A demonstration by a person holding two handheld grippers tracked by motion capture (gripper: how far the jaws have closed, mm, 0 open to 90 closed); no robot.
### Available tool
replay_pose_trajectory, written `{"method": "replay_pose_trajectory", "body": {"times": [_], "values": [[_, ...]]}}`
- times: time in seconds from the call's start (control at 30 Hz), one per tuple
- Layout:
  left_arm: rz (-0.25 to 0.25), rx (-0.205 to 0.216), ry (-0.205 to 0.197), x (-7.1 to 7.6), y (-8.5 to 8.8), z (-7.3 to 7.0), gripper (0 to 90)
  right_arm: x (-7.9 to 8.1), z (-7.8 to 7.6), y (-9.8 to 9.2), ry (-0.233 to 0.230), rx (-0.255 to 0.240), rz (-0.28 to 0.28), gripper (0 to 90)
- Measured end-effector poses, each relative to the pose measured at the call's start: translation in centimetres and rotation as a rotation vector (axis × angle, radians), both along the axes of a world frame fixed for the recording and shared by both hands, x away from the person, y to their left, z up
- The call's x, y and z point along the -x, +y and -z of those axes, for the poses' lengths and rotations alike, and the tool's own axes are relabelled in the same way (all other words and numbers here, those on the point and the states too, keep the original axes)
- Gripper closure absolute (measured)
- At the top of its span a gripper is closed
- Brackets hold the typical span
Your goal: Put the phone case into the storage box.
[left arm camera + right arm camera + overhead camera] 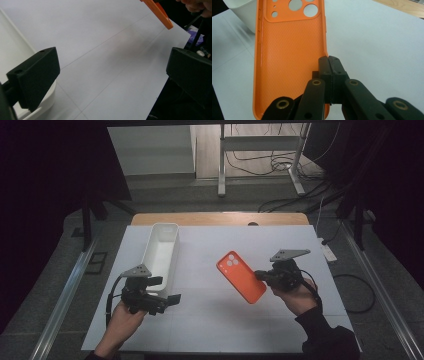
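Note:
An orange phone case (241,276) with camera cut-outs is held at the right of the white sheet (210,320). My right gripper (260,276) is shut on its long side edge. In the right gripper view the jaws (328,62) pinch the rim of the case (289,50), whose textured inside faces the camera. My left gripper (167,291) is open with nothing between its fingers, right beside the near end of a white bin (161,251). The left gripper view looks between the wide-apart jaws (112,72) across the sheet, with the case (160,12) raised and tilted at the top.
The long white bin (10,45) runs front to back on the left half of the sheet and looks empty. A wooden table edge (220,218) shows behind the sheet. A person's hand (197,5) holds the right gripper.

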State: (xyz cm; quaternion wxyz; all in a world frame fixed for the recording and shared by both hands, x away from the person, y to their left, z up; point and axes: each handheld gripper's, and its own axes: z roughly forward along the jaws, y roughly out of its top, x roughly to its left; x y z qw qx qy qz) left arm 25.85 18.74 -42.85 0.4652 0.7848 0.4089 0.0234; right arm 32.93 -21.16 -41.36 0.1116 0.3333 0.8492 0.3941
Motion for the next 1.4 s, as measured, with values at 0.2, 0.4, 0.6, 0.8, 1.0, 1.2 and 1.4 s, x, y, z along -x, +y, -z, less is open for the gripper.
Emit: {"method": "replay_pose_trajectory", "body": {"times": [0.2,0.4,0.6,0.8,1.0,1.2,1.4], "values": [[0.004,0.005,0.010,-0.7,-1.0,0.0,0.0,0.0,-0.1,0.1,-0.006,-0.008,0.001,88.9],[0.024,0.003,0.018,-1.4,-2.0,0.1,0.0,0.1,-0.2,0.3,-0.012,-0.013,-0.004,88.9],[0.041,0.006,0.024,-1.8,-2.8,0.1,0.0,0.2,-0.3,0.5,-0.021,-0.013,-0.011,88.9],[0.056,0.021,0.039,-2.4,-3.6,0.3,0.0,0.3,-0.3,0.9,-0.027,-0.010,-0.015,88.9],[0.074,0.024,0.047,-3.1,-4.4,0.4,0.0,0.4,-0.3,1.2,-0.034,-0.014,-0.022,88.9],[0.077,0.039,0.069,-3.8,-5.3,0.5,0.0,0.5,-0.3,1.5,-0.040,-0.018,-0.024,88.9],[0.088,0.051,0.084,-4.2,-5.9,0.6,0.0,0.6,-0.3,1.7,-0.042,-0.017,-0.027,88.9]]}}
